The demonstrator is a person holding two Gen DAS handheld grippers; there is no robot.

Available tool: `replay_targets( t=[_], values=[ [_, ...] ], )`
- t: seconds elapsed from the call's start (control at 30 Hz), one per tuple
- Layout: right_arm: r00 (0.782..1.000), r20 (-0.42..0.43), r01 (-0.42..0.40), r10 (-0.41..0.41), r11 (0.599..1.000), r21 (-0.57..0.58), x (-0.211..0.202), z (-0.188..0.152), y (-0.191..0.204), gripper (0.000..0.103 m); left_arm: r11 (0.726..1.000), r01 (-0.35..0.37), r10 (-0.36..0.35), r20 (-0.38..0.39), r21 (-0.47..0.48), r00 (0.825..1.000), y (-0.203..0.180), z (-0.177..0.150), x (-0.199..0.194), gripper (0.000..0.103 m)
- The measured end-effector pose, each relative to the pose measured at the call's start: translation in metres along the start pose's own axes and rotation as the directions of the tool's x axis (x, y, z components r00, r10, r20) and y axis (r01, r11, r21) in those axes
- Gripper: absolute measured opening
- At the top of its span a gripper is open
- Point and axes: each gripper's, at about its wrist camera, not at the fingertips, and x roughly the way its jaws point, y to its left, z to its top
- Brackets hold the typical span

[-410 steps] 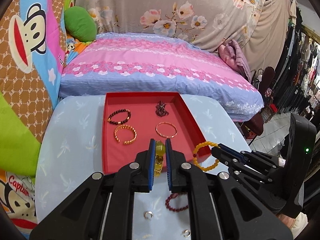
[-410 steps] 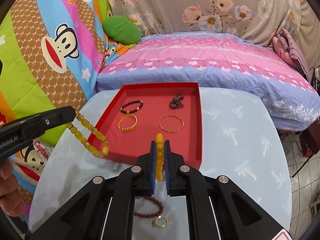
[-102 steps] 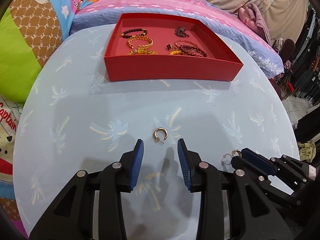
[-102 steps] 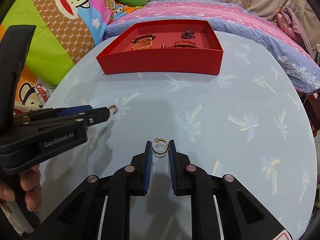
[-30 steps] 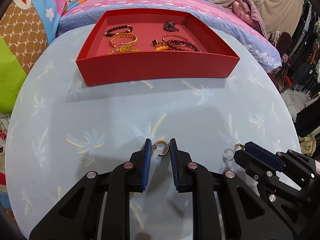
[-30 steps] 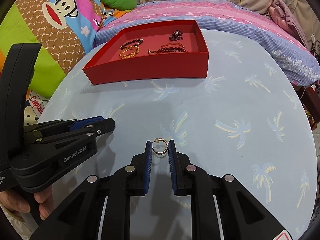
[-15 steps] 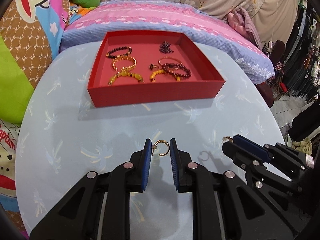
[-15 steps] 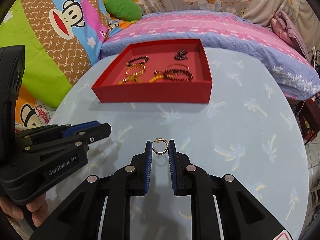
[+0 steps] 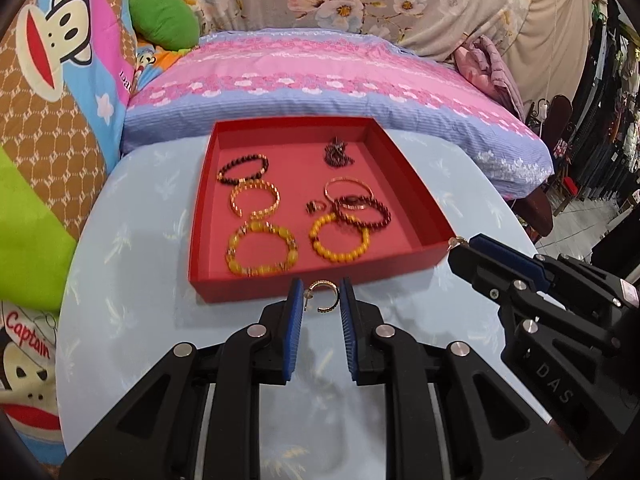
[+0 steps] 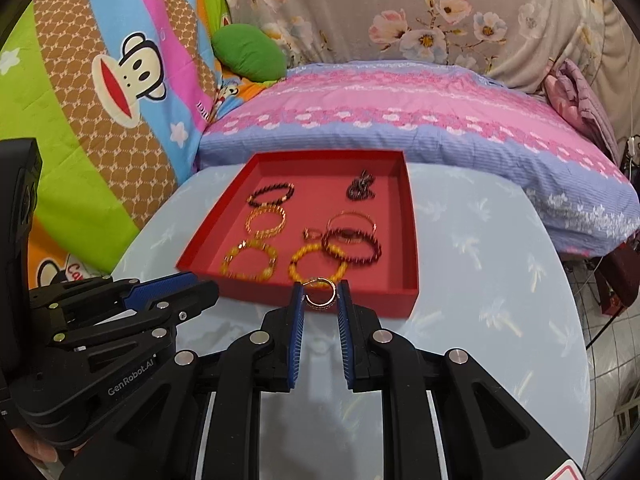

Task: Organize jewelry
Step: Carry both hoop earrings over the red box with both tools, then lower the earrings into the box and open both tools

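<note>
left gripper (image 9: 320,294) pinching a gold hoop earring (image 9: 322,295), right gripper (image 10: 319,294) pinching another earring (image 10: 319,295), both near the red tray (image 9: 320,276) of bracelets

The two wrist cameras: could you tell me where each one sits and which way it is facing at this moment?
Left wrist: rides the left gripper, looking along its fingers over a gold hoop earring to the red tray; the right gripper shows at right.
Right wrist: rides the right gripper, facing the tray past its own hoop earring; the left gripper and fingers show at left.
Shared: tray, bracelets, blue table, bed.
</note>
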Motion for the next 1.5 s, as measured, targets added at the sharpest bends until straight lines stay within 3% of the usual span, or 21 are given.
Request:
replay_targets(
  t=[0.57,1.07,1.5],
  values=[
    [1.0,-0.005,0.023,-0.023,0.999,0.047,0.073,0.073,-0.027,0.015,0.999,-0.025,0.025,0.027,0.022,0.999,0.006,0.075,0.059,0.018],
    [0.998,-0.047,0.036,-0.034,0.998,0.048,0.135,0.097,-0.032,0.015,0.998,-0.055,0.055,-0.006,0.021,0.998,0.018,0.104,0.113,0.018],
    [0.997,-0.072,0.039,-0.034,0.997,0.065,0.16,0.104,-0.04,0.015,0.998,-0.06,0.061,-0.025,0.015,0.998,0.024,0.115,0.138,0.018]
  ],
)
